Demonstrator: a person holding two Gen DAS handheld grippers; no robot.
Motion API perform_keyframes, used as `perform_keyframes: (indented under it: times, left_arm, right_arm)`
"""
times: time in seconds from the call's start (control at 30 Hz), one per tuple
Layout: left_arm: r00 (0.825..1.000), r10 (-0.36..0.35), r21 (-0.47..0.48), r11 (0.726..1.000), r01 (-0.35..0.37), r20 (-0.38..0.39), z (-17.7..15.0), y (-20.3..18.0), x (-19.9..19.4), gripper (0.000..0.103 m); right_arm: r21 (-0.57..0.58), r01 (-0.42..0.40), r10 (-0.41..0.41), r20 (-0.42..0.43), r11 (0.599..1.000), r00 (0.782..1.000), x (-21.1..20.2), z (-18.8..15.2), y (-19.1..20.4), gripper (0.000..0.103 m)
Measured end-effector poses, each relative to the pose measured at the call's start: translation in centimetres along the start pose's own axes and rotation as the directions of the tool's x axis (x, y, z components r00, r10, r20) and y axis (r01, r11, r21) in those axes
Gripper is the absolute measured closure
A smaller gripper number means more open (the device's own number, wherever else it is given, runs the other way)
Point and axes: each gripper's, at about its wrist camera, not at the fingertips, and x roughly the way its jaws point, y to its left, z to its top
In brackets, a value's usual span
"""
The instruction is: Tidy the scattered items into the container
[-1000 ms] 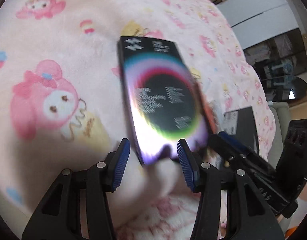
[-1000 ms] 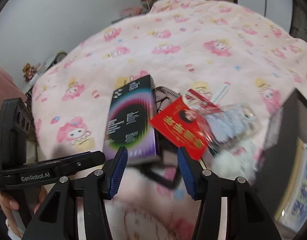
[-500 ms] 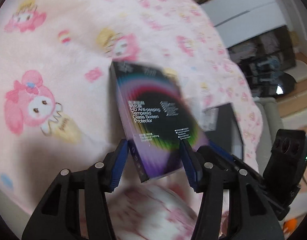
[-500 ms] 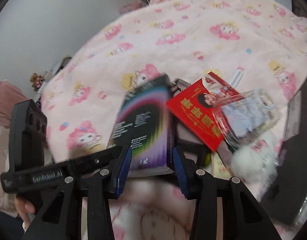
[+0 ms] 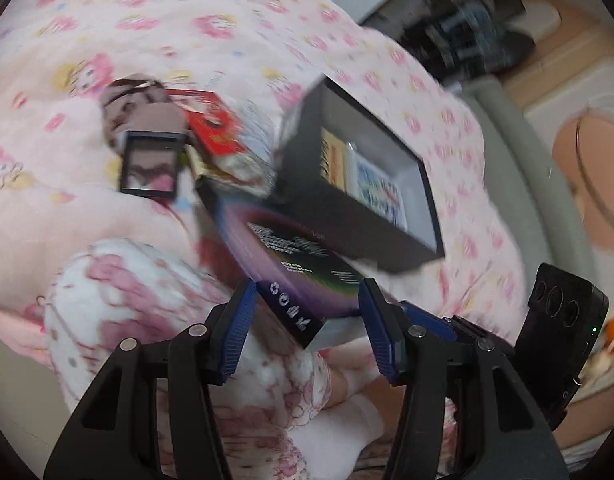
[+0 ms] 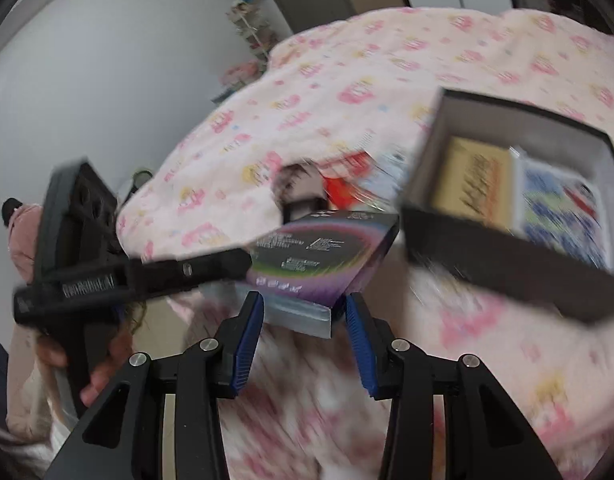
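Note:
A purple-and-black screen protector box [image 5: 295, 256] hangs above the pink cartoon blanket [image 5: 187, 20], gripped from both sides. My left gripper [image 5: 307, 285] is shut on its near corner. My right gripper [image 6: 304, 298] is shut on its near grey edge [image 6: 299, 314]; one of its blue fingers [image 5: 425, 320] shows beside the box. The black open container [image 6: 503, 252] sits just right of the box, with a yellow packet [image 6: 471, 186] and a blue-patterned packet [image 6: 563, 208] inside. A red packet [image 5: 213, 126], a small black frame [image 5: 151, 164] and a brown item [image 5: 141, 104] lie scattered behind.
A person's hand [image 6: 103, 364] holds the left gripper's handle [image 6: 79, 240]. Fluffy pink-and-white fabric [image 5: 147, 304] fills the space below the grippers. The bed's left edge drops off toward a grey wall [image 6: 107, 60]. Dark furniture [image 5: 467, 16] stands beyond the bed.
The box has come up off the blanket and moved toward the black container, which is now large in both views. The right gripper's jaws narrowed onto the box.

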Motion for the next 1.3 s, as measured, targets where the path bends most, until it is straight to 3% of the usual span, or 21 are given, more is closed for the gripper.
perform_keyframes:
  times: [0.2, 0.33, 0.53, 0.63, 0.73, 0.83, 0.93, 1.07, 1.2, 1.3]
  left_arm:
    - [0.996, 0.037, -0.028, 0.999, -0.039, -0.086, -1.8, -1.0, 2.8, 0.054]
    - [0.996, 0.048, -0.053, 0.997, -0.053, -0.081, -1.9, -0.3, 2.5, 0.054]
    - [0.992, 0.112, -0.055, 0.992, -0.115, -0.06, -1.0, 0.4, 2.8, 0.054]
    - [0.985, 0.15, -0.056, 0.986, -0.155, -0.087, -0.2, 1.0, 4.3, 0.054]
    - [0.971, 0.208, -0.038, 0.976, -0.214, -0.114, 0.1, 1.1, 6.1, 0.052]
    - [0.958, 0.261, -0.01, 0.964, -0.264, -0.122, 0.1, 0.6, 7.3, 0.051]
    - [0.958, 0.255, 0.013, 0.967, -0.255, -0.134, -0.1, -0.3, 7.8, 0.056]
    - [0.954, 0.27, 0.05, 0.963, -0.266, -0.127, -1.1, -2.2, 7.5, 0.056]
    - [0.973, 0.153, 0.051, 0.988, -0.147, -0.173, -2.8, -4.3, 7.5, 0.055]
    - [0.964, 0.122, 0.115, 0.989, -0.097, -0.236, -4.5, -6.5, 9.6, 0.055]
  right_arm:
    - [0.128, -0.029, 0.035, -0.05, 0.991, 0.998, 0.9, -3.2, -4.4, 0.065]
    - [0.166, -0.109, 0.118, -0.043, 0.98, 0.992, 1.1, -3.0, -5.7, 0.065]
    - [0.197, -0.125, 0.138, -0.053, 0.972, 0.989, 1.8, -3.1, -7.2, 0.065]
    - [0.222, -0.116, 0.143, -0.113, 0.968, 0.983, 4.7, -2.8, -8.3, 0.065]
    - [0.261, -0.122, 0.174, -0.188, 0.958, 0.967, 8.5, -2.7, -9.4, 0.064]
    - [0.375, -0.232, 0.306, -0.151, 0.898, 0.94, 10.5, -2.6, -11.2, 0.058]
    - [0.424, -0.283, 0.371, -0.142, 0.86, 0.918, 11.2, -2.7, -12.5, 0.061]
    - [0.394, -0.259, 0.328, -0.117, 0.882, 0.937, 9.2, -3.0, -12.0, 0.061]
    - [0.32, -0.204, 0.234, -0.055, 0.925, 0.971, 3.5, -3.6, -11.3, 0.061]
    - [0.251, -0.087, 0.101, -0.047, 0.964, 0.994, -0.2, -5.1, -11.1, 0.061]
